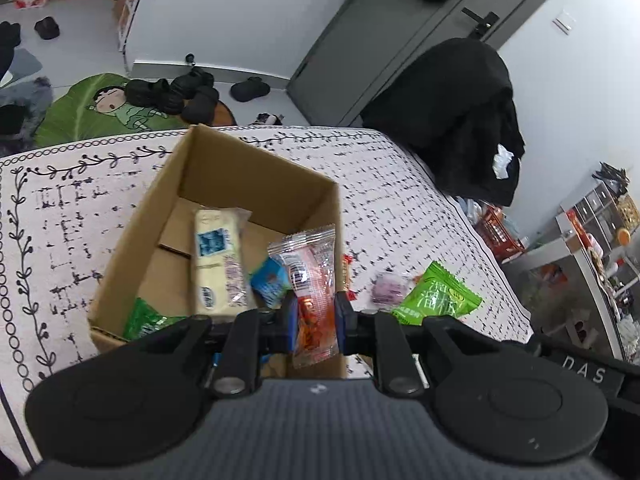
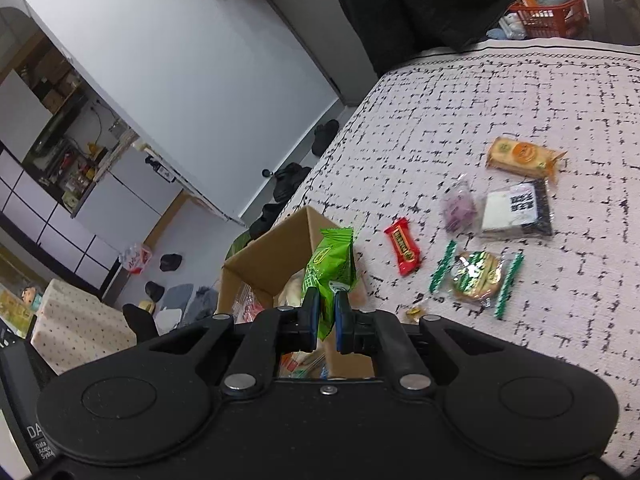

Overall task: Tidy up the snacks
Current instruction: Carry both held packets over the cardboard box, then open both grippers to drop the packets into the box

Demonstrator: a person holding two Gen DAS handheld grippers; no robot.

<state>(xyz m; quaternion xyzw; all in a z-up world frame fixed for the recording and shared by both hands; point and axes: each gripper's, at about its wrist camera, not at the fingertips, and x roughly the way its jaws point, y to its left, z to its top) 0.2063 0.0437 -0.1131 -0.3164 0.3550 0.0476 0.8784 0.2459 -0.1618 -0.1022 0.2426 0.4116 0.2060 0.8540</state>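
An open cardboard box [image 1: 256, 172] stands on the patterned cloth and holds a cream cracker pack [image 1: 218, 256], a blue packet [image 1: 270, 282] and a green packet [image 1: 146, 320]. My left gripper [image 1: 314, 316] is shut on a clear red-orange snack packet [image 1: 312, 276] over the box's near right side. My right gripper [image 2: 327, 314] is shut on a green snack packet [image 2: 332, 268] beside the box's [image 2: 272, 256] right wall; that packet also shows in the left wrist view [image 1: 436, 296]. Loose on the cloth lie a red candy bar [image 2: 403, 246], a purple sweet [image 2: 458, 204] and a green-striped biscuit [image 2: 476, 276].
An orange cracker pack [image 2: 520, 156] and a black-and-white packet [image 2: 516, 210] lie farther right on the cloth. A black coat [image 1: 460, 116] hangs past the table's far edge. Shoes [image 1: 180, 94] and a green mat [image 1: 92, 110] lie on the floor. A red basket [image 2: 548, 14] stands beyond the table.
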